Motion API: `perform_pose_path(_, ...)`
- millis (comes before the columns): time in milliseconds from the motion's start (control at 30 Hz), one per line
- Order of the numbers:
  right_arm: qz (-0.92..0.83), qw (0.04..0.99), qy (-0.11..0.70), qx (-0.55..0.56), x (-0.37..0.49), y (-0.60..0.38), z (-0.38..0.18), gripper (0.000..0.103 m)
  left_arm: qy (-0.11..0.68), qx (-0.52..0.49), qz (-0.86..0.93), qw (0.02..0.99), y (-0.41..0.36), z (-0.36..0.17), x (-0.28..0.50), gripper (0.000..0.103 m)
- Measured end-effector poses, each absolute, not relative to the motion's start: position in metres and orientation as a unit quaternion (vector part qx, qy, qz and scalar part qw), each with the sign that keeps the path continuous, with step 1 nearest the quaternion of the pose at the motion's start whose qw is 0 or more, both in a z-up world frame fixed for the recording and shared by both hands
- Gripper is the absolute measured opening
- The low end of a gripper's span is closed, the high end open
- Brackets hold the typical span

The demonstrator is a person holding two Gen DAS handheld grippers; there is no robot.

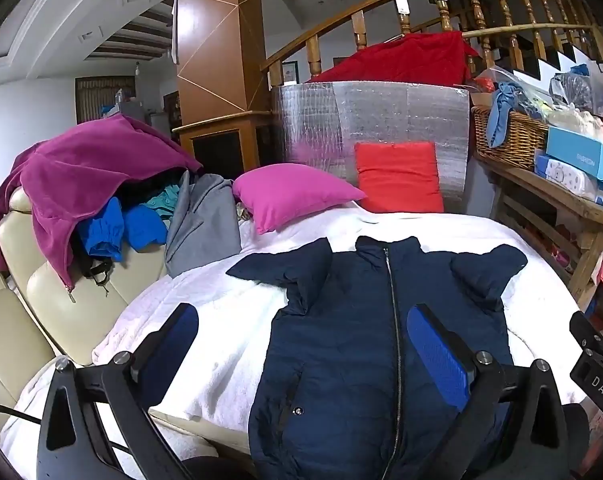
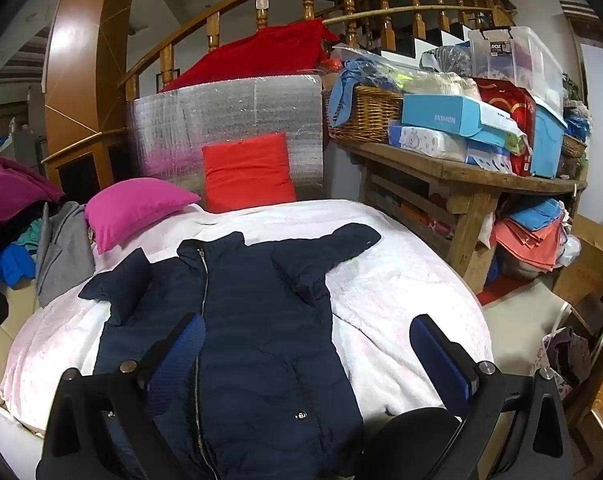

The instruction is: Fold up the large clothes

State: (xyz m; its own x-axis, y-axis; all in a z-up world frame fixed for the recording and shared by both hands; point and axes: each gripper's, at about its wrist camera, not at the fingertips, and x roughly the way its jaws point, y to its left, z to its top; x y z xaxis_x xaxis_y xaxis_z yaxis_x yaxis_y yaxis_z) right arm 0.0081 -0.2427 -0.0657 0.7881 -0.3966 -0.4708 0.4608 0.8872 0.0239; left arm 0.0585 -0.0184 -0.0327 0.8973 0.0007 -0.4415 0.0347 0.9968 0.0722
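A navy zip-up puffer jacket lies flat, front up, on a white blanket, collar away from me and both sleeves bent inward at the shoulders. It also shows in the right wrist view. My left gripper is open and empty above the jacket's lower left half. My right gripper is open and empty above the jacket's lower right half. The right gripper's body shows at the right edge of the left wrist view.
A pink cushion and a red cushion lie at the blanket's far end against a silver panel. A pile of clothes covers a cream sofa at left. A wooden shelf with boxes and a basket stands at right.
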Motion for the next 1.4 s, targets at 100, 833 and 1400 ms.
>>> perform_pose_path(100, -0.228, 0.942, 0.236, 0.07, 0.008, -0.249, -0.065, 0.103, 0.228, 0.04, -0.005, 0.973, -0.021, -0.033, 0.06, 0.103)
perform_pose_path(833, -0.241, 0.937, 0.252, 0.028, 0.049, -0.256, -0.08, 0.103, 0.249, 0.04, 0.004, 0.968, -0.033, -0.044, 0.096, 0.103)
perform_pose_path(1400, -0.234, 0.931, 0.276, 0.048, 0.084, -0.278, -0.097, 0.103, 0.279, 0.052, 0.0, 0.959, -0.064, -0.063, 0.126, 0.103)
